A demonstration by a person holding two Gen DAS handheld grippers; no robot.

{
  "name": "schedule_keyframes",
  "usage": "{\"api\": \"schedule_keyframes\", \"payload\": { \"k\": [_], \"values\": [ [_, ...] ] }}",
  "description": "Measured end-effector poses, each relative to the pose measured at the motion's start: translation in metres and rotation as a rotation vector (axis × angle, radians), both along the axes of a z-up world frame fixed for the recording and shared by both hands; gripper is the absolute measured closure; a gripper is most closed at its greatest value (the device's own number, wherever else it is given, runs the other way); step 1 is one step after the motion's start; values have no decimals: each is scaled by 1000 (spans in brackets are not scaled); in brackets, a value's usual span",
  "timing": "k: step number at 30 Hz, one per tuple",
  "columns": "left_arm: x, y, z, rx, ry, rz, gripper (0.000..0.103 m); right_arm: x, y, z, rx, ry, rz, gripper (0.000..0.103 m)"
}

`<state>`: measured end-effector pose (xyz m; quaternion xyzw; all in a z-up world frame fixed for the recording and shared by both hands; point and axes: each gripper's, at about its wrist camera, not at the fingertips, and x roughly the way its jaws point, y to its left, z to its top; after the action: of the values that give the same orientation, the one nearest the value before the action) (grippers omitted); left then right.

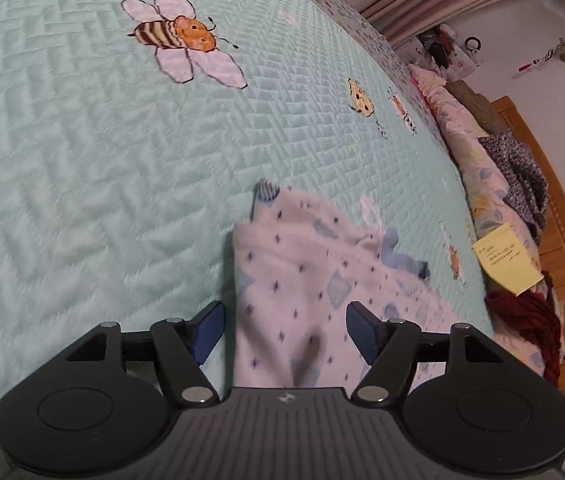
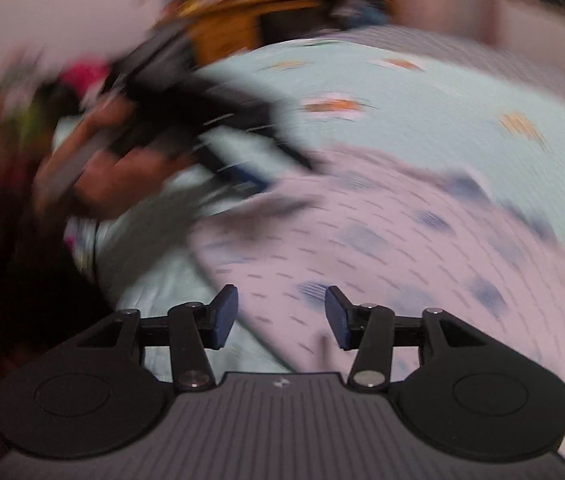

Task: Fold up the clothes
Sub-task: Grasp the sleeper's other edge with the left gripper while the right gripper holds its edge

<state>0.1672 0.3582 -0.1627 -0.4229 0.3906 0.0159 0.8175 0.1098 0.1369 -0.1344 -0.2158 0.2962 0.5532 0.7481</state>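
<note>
A white garment [image 1: 302,280] with small blue marks was seen spread on the mint quilted bed [image 1: 82,160], near a printed bee [image 1: 178,36]. The left tongs [image 1: 285,330] were held released above its near edge, nothing gripped. The right tongs [image 2: 281,316] were likewise parted over the cloth, empty, in a blurred view. A yellow note [image 1: 506,260] lay among piled clothes beside the bed.

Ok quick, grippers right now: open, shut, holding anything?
Left gripper: open, pads clear of the patterned garment lying between them.
Right gripper: open, holding nothing, over the same garment; view blurred.
</note>
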Motion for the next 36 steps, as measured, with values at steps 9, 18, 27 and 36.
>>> {"api": "schedule_keyframes", "payload": {
  "k": [9,18,27,36],
  "values": [
    [29,17,-7,-75,-45,-35,31,-71,64,-28,-229,-440,235,38],
    [54,10,-5,-41,-65,-99,18,-88,87,-42,-301,-644,243,38],
    [63,3,-5,24,-91,-138,14,-100,89,-55,-318,-759,228,54],
    [66,-9,7,206,-5,-140,55,-110,85,-55,-319,-705,223,82]
  ]
}}
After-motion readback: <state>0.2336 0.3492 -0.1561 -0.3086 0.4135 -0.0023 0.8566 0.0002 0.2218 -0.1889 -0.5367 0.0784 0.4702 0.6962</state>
